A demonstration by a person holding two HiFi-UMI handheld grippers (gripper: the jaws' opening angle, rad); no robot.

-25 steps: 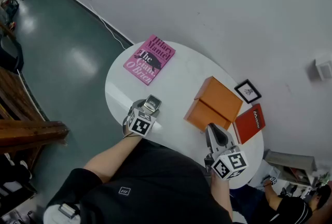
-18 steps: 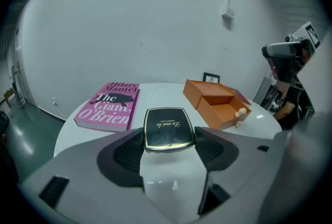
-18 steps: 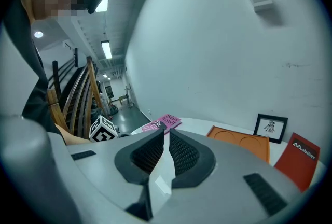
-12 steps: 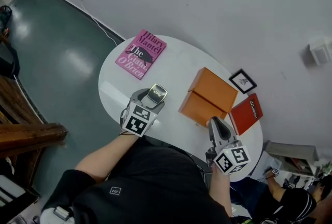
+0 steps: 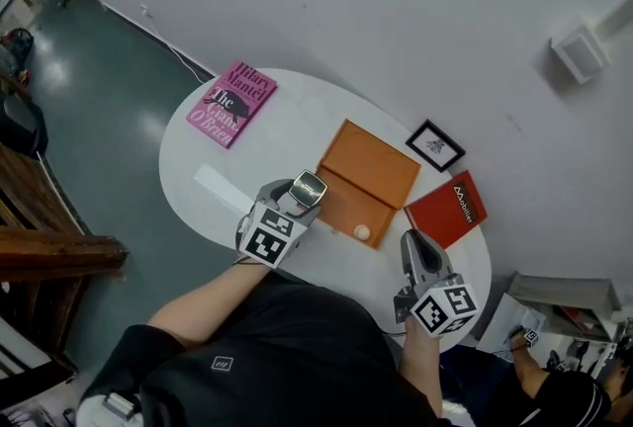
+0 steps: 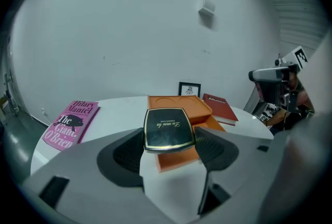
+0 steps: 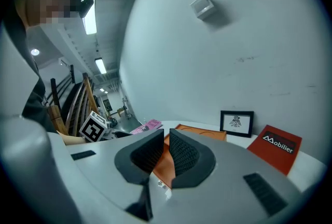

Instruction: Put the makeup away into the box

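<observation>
Since a second ago: brought the left tongs [image 5: 303,194] from the near edge of the white worktop [image 5: 287,133] across to the orange box [image 5: 368,168], and drew the right tongs [image 5: 412,245] back from its near corner. From the head: grips a black compact [image 5: 311,185] in the left tongs, above the worktop at the open box's near-left side; holds the right tongs apart from the box, near a red book [image 5: 445,211]. Shows a small pale round thing [image 5: 362,232] at the box's near edge, a pink book [image 5: 229,103] far left, a framed picture [image 5: 434,145] by the wall. From the left tongs: clamps the gold-rimmed compact flat by its two sides, box straight beyond. From the right tongs: nearly closed, only a slim gap, nothing between; points toward the box.
</observation>
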